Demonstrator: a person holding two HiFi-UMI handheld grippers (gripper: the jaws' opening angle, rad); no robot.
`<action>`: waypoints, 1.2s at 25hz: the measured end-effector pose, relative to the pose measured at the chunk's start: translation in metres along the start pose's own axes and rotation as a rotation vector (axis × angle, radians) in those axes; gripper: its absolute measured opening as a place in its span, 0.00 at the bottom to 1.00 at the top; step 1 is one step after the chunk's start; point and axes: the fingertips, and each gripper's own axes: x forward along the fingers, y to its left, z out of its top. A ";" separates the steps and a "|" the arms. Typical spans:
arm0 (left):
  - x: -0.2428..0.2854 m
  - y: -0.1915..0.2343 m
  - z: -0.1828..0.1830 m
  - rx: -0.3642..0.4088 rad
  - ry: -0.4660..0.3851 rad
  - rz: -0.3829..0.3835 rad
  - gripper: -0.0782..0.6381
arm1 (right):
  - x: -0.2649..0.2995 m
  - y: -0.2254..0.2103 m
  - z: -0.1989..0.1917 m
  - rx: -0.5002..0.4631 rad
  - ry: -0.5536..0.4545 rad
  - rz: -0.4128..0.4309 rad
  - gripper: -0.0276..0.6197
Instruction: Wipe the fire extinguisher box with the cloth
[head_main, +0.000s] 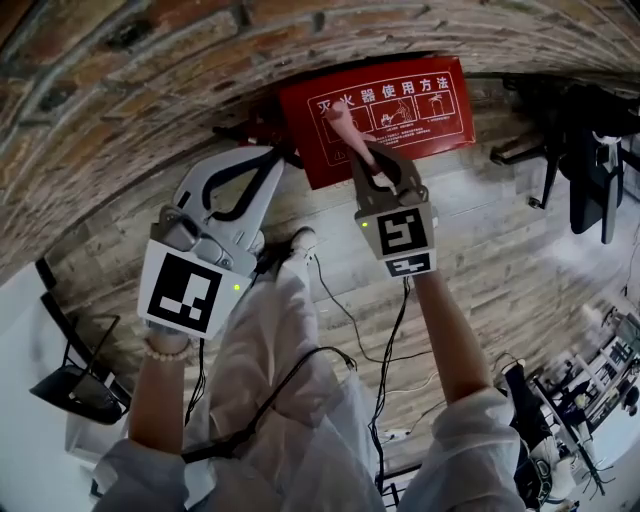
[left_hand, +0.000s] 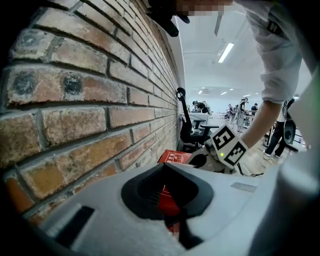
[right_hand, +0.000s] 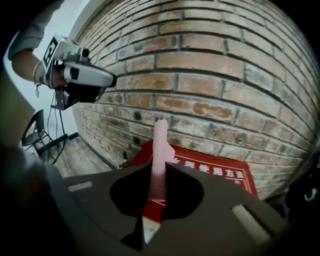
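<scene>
The red fire extinguisher box (head_main: 400, 110) with white print stands on the floor against the brick wall. My right gripper (head_main: 366, 158) is shut on a folded pink cloth (head_main: 340, 125), which sticks out past the jaws over the box's front left part. I cannot tell whether it touches. In the right gripper view the cloth (right_hand: 160, 145) rises between the jaws of the right gripper (right_hand: 159, 167), above the box (right_hand: 215, 172). My white left gripper (head_main: 274, 156) hovers left of the box, shut with nothing held. In the left gripper view the left gripper (left_hand: 166, 166) faces the box (left_hand: 173, 157).
A brick wall (head_main: 150, 110) runs behind the box, above a wooden plank floor (head_main: 500, 260). Black cables (head_main: 345, 320) trail across the floor near the person's feet. Office chairs (head_main: 585, 160) stand at the right, and another dark chair (head_main: 80, 380) is at lower left.
</scene>
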 end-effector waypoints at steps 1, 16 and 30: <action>0.001 0.000 0.000 0.002 -0.002 -0.002 0.11 | -0.007 -0.014 -0.001 0.009 -0.002 -0.034 0.07; 0.005 -0.009 0.001 0.020 0.008 -0.023 0.11 | -0.092 -0.206 -0.090 0.006 0.203 -0.490 0.07; 0.006 -0.010 -0.005 0.020 0.029 -0.021 0.11 | -0.060 -0.185 -0.145 0.234 0.299 -0.445 0.07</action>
